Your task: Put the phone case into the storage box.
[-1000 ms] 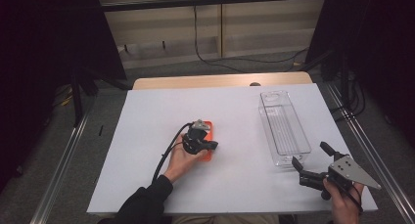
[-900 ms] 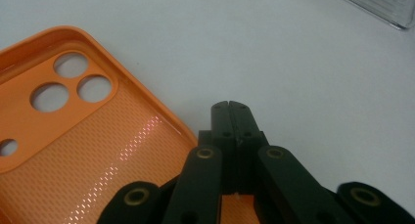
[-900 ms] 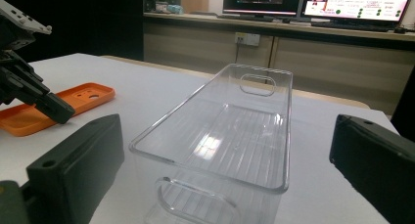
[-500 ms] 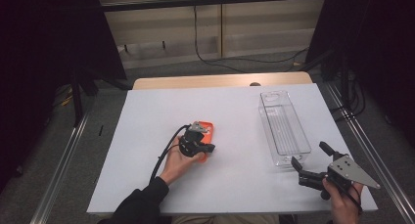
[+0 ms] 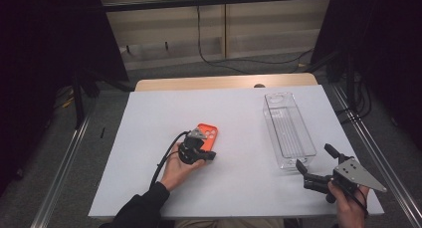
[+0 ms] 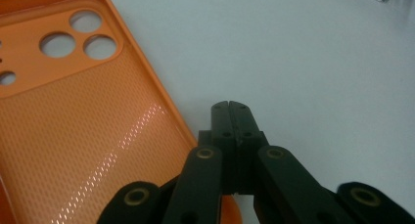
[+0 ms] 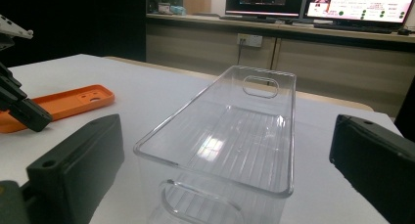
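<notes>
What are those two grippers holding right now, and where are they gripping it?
Nothing. The left gripper is shut empty beside the orange phone case; the right gripper stands open before the clear plastic bin.
</notes>
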